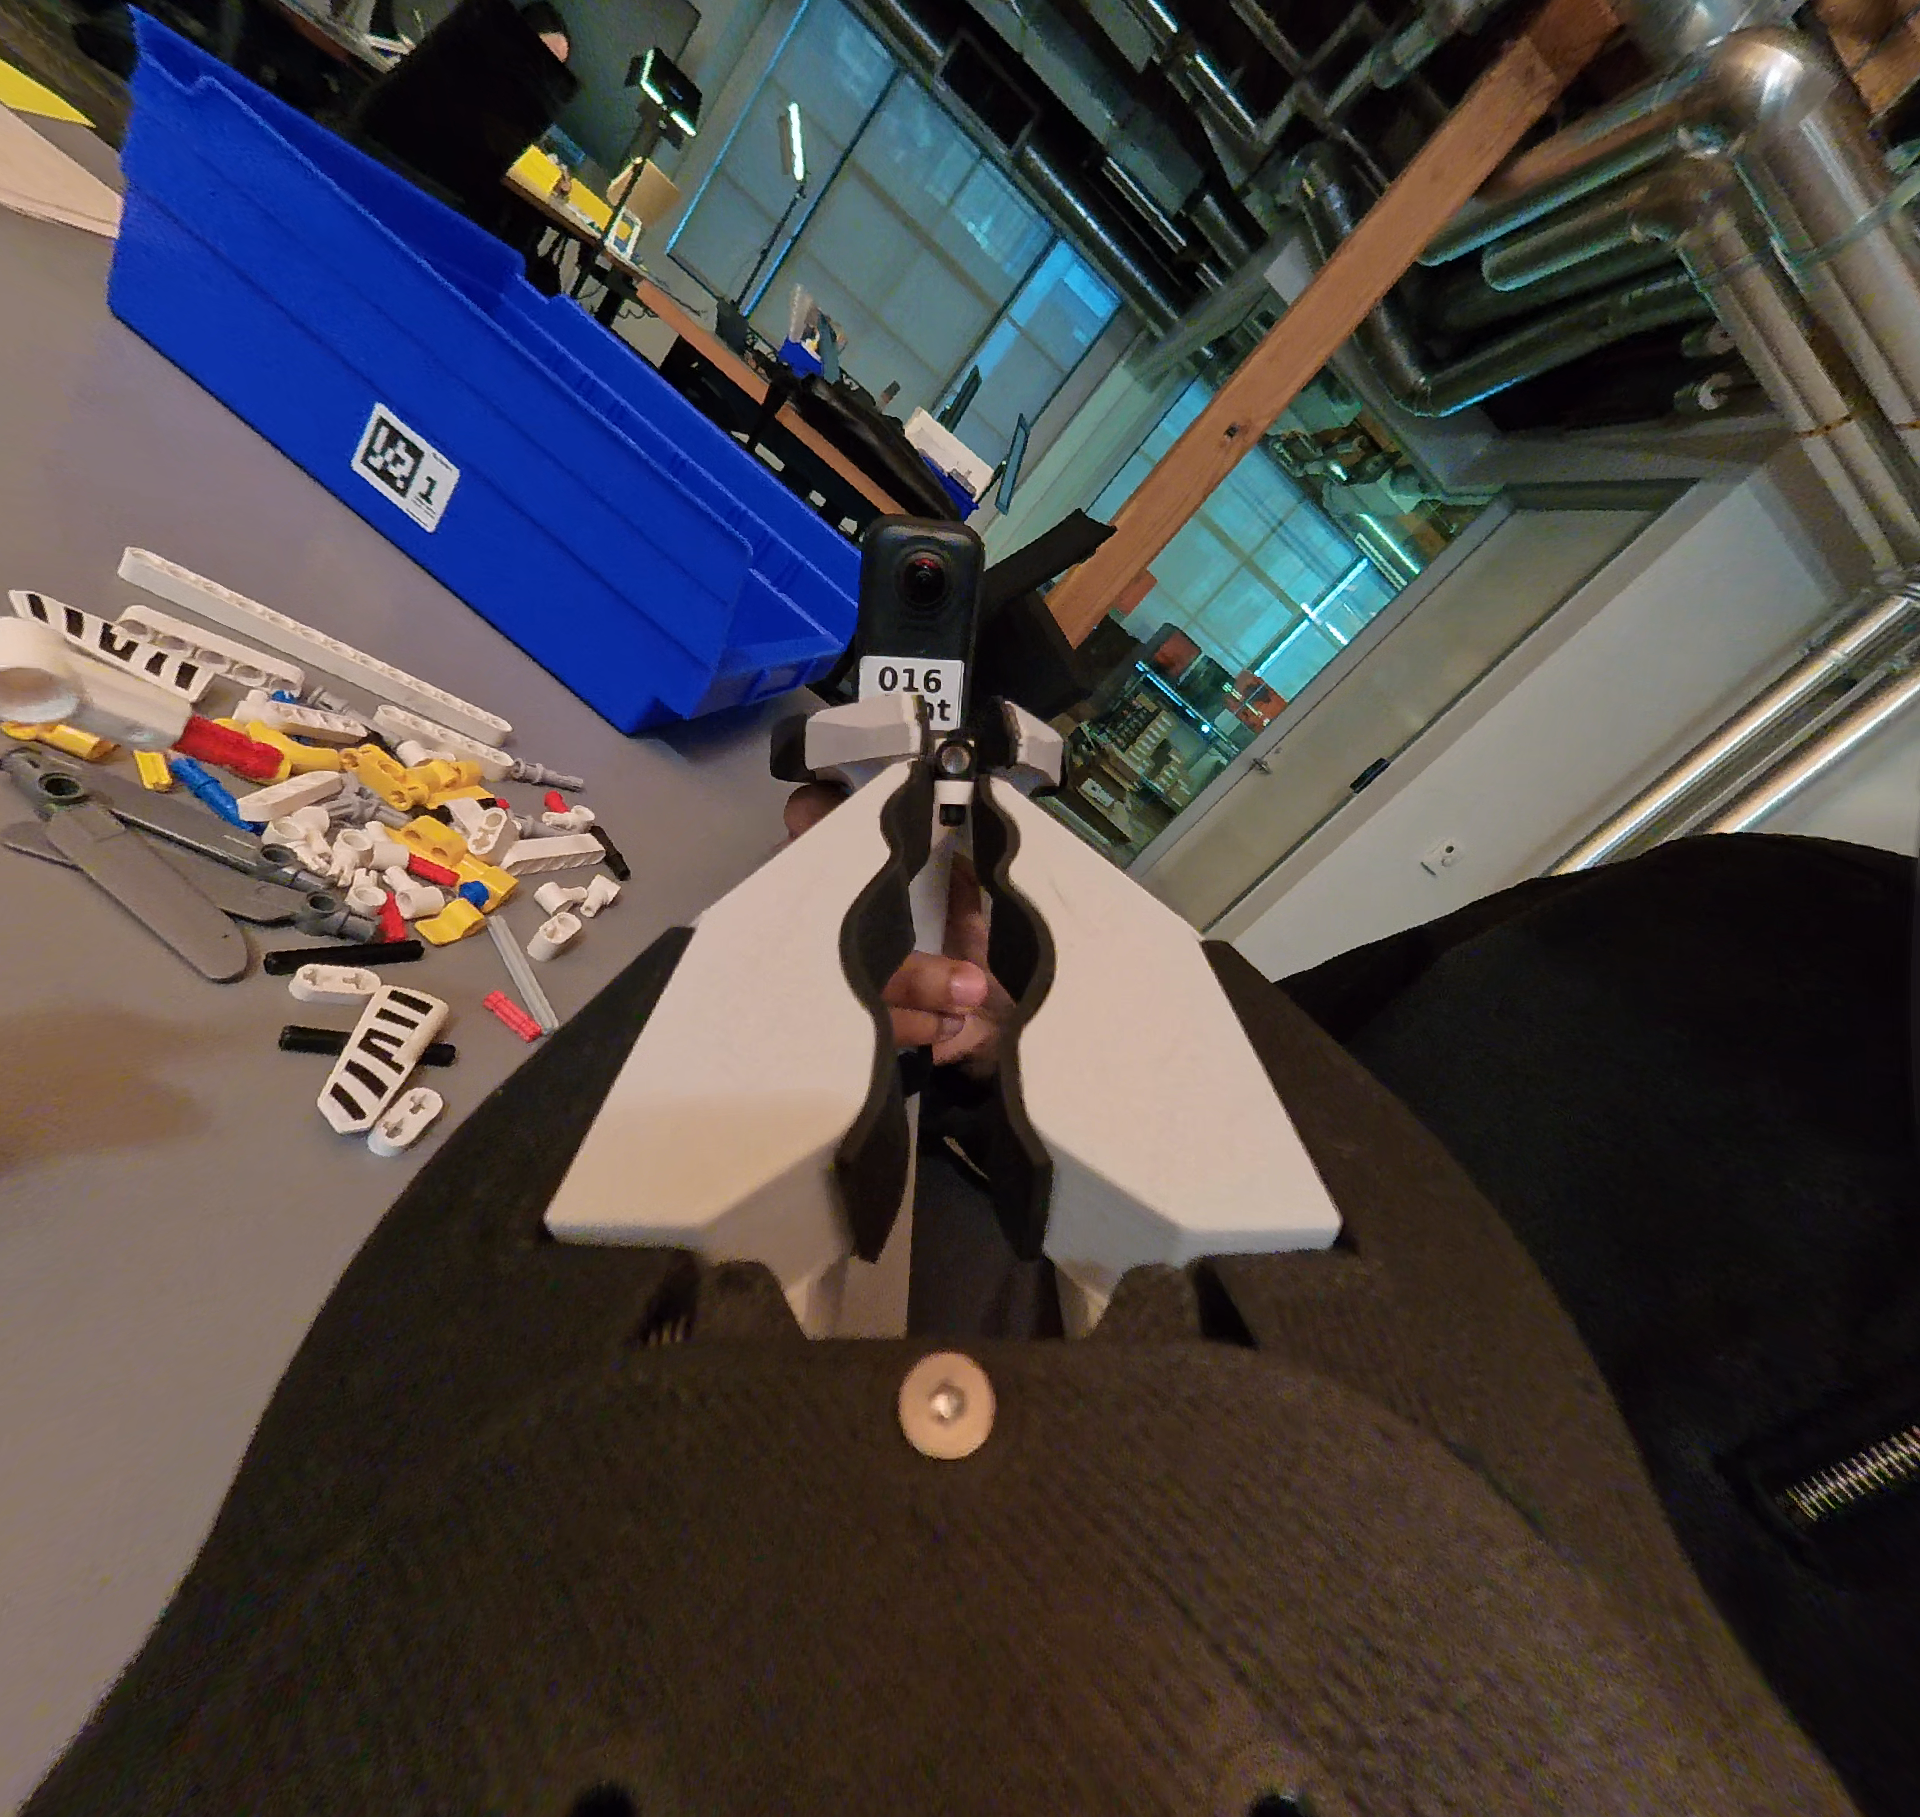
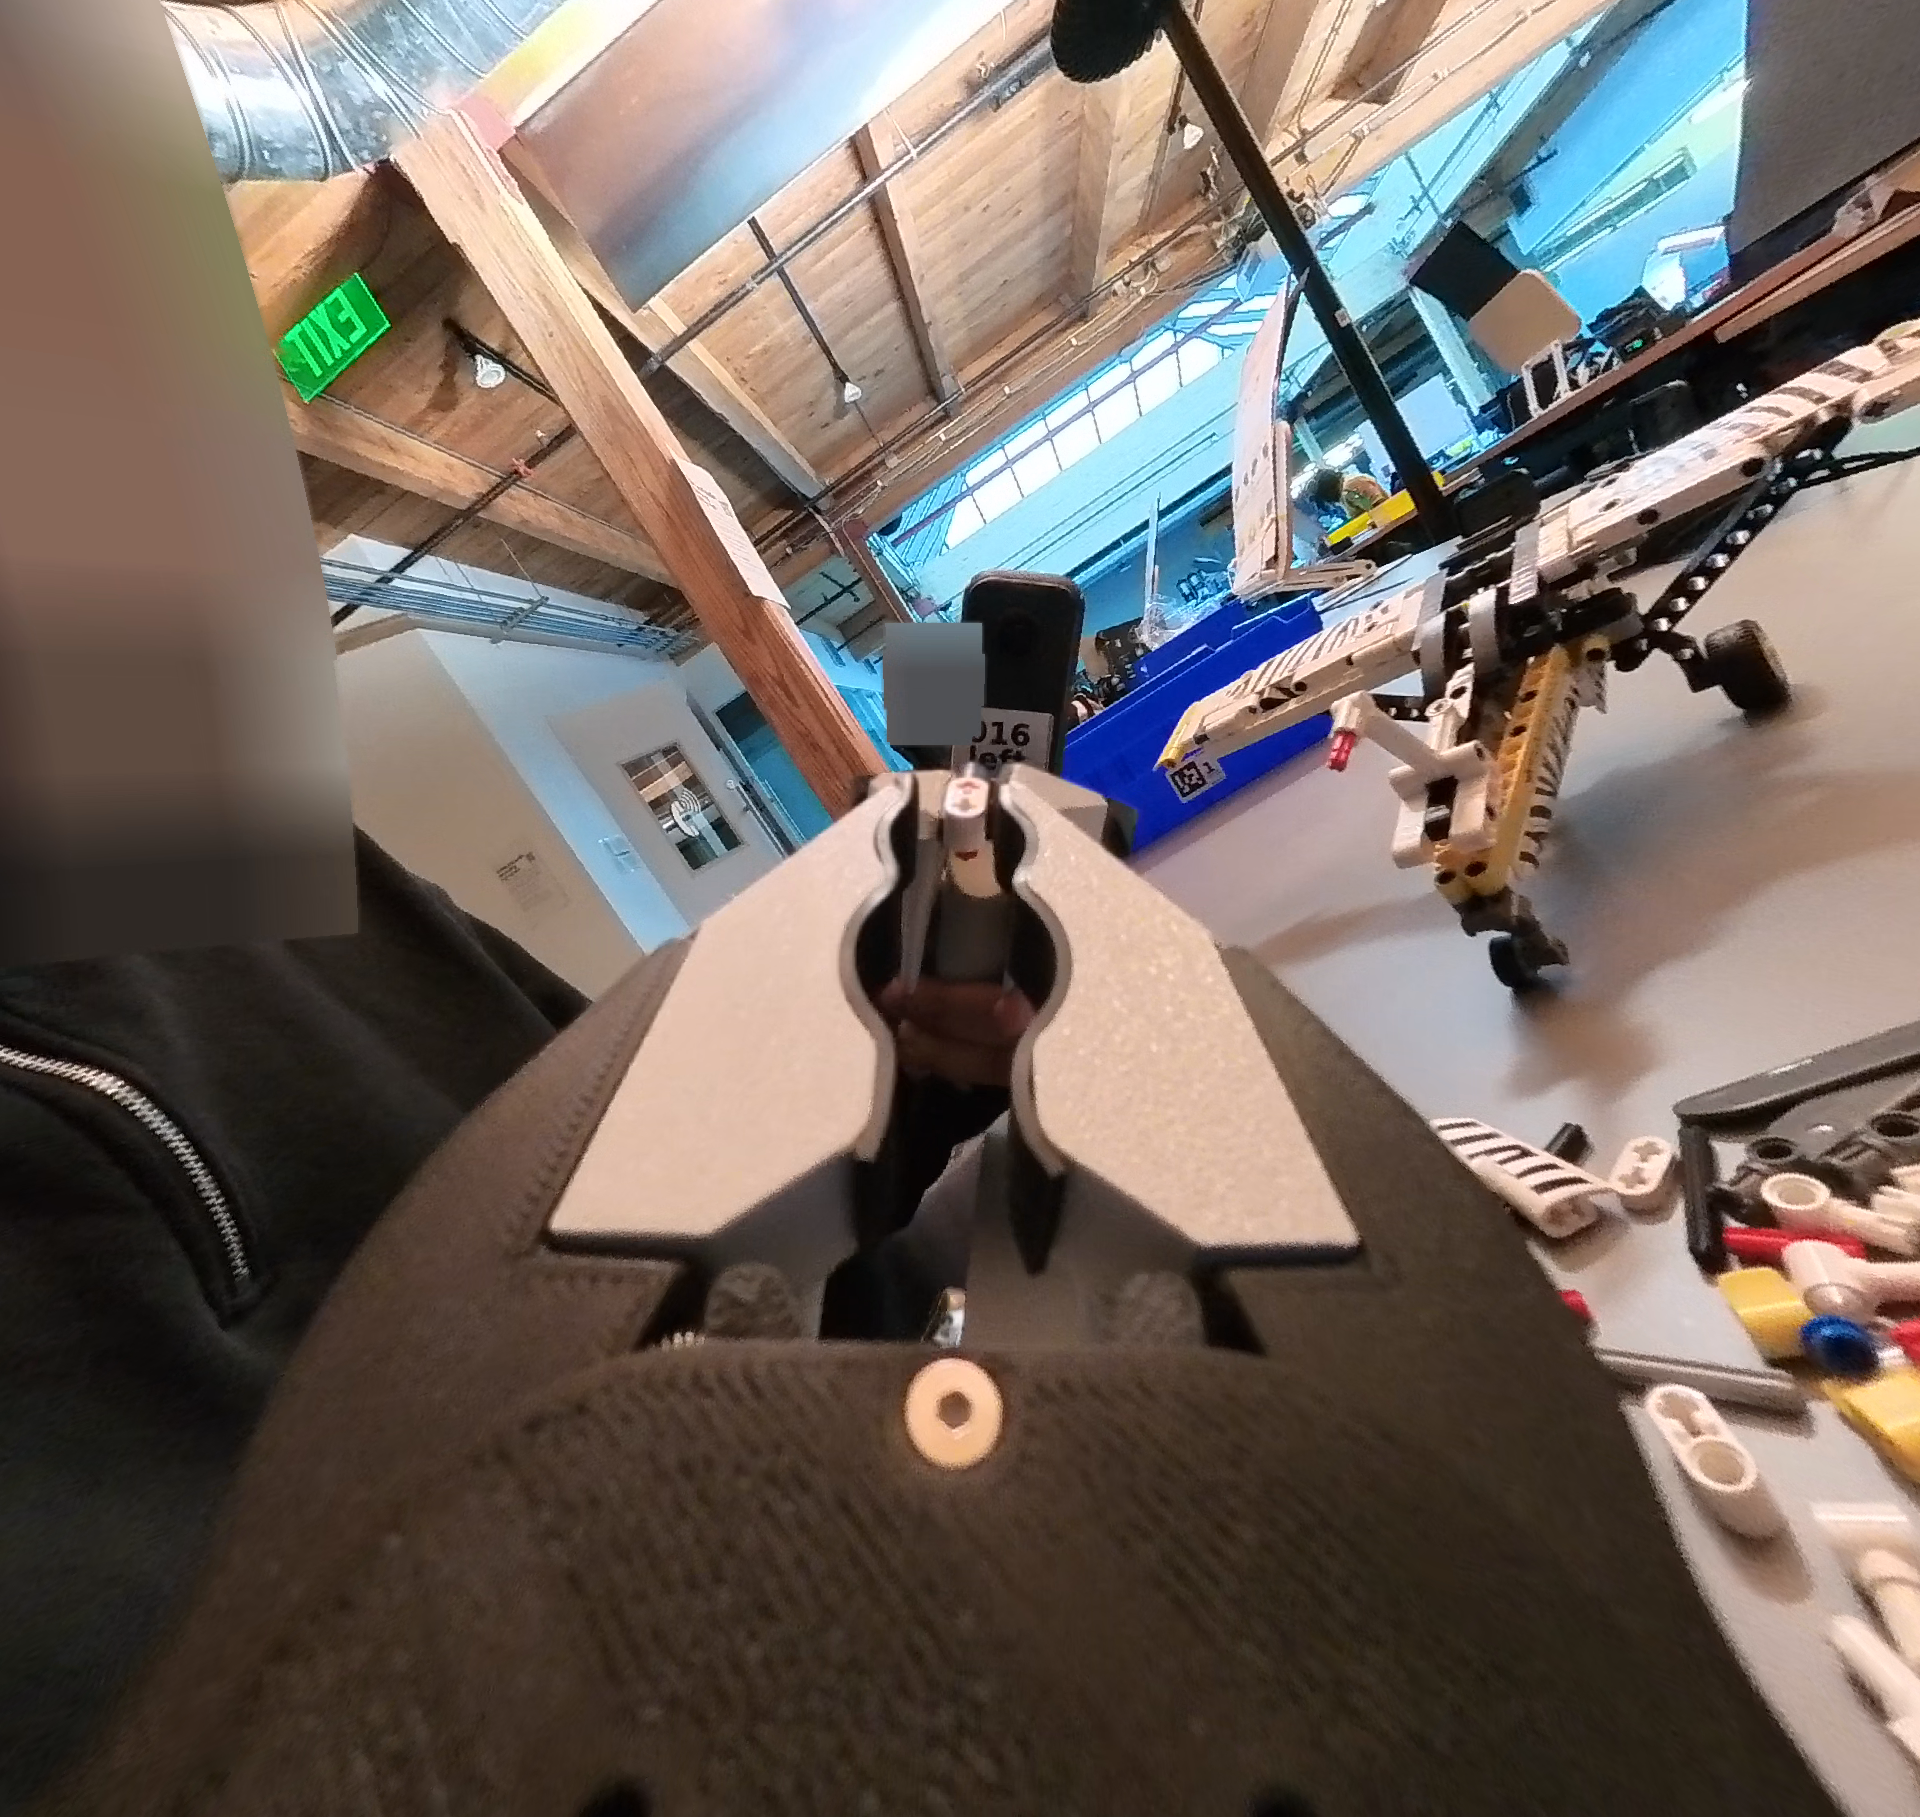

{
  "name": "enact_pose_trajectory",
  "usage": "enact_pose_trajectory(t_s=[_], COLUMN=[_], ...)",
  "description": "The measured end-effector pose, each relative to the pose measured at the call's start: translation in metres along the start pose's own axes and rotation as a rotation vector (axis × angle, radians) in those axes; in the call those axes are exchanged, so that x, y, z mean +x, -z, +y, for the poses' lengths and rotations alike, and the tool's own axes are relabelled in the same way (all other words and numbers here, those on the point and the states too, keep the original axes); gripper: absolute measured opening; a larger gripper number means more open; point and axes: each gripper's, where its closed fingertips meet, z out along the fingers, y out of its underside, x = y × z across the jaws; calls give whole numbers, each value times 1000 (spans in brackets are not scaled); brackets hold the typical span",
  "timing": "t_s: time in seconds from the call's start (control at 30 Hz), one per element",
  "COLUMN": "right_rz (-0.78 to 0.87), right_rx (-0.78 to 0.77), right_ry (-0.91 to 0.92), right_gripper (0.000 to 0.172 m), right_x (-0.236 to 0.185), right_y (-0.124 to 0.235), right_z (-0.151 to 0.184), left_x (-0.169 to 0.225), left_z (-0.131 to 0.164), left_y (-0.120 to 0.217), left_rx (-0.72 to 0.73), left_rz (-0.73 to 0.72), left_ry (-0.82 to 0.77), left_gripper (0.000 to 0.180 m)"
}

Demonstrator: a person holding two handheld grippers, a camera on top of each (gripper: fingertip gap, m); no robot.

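**Two grippers meet tip-to-tip on a small white part**

Left gripper [image 1: 951,765] clenched on a small white connector piece [image 1: 951,793] w/ a round end, held up off the grey table [image 1: 644,832]. Right gripper [image 2: 966,799] tips pinch the same piece. Blue bin [image 1: 468,396] behind; contents hidden. Loose white, yellow, red parts pile [image 1: 343,832] beside it.

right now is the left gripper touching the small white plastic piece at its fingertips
Touching. The left wrist view shows the left gripper with its black pads closed against the small white plastic piece.
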Motion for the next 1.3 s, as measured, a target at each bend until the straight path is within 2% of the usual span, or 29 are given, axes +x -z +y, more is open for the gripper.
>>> enact_pose_trajectory(t_s=[0.1,0.57,0.63,0.77,0.8,0.83,0.87,0.9,1.0,1.03,1.17,1.3], right_rz=[2,39,66,50,59,62,55,71,189,252,466,682], right_rx=[-12,-51,-40,-3,27,142,265,301,188,126,-86,-248], right_ry=[1,67,115,91,90,58,-13,-49,77,146,253,257], right_gripper=[5,4,4,4,5,5,4,4,5,5,5,5], right_x=[0,0,0,-3,-3,-2,3,12,18,20,46,76], right_y=[-1,0,1,4,6,15,32,45,46,40,33,51], right_z=[2,5,2,-3,-7,-23,-42,-49,-45,-39,-16,-6], left_x=[2,2,2,5,5,5,-1,-9,-4,-7,-15,-22], left_z=[2,4,3,3,3,7,21,31,16,14,12,7], left_y=[-1,0,-2,-7,-8,-9,-11,-11,-11,-10,-5,0], left_rx=[-11,-44,-37,-23,-23,-46,-117,-148,2,19,28,88], left_rz=[3,-18,-27,-27,-25,-23,-55,-96,16,21,-32,-78], left_ry=[-7,-18,-32,-24,-18,-9,-22,-50,130,139,10,-75], left_gripper=[3,3,4,4,5,4,4,4,4,4,4,3])
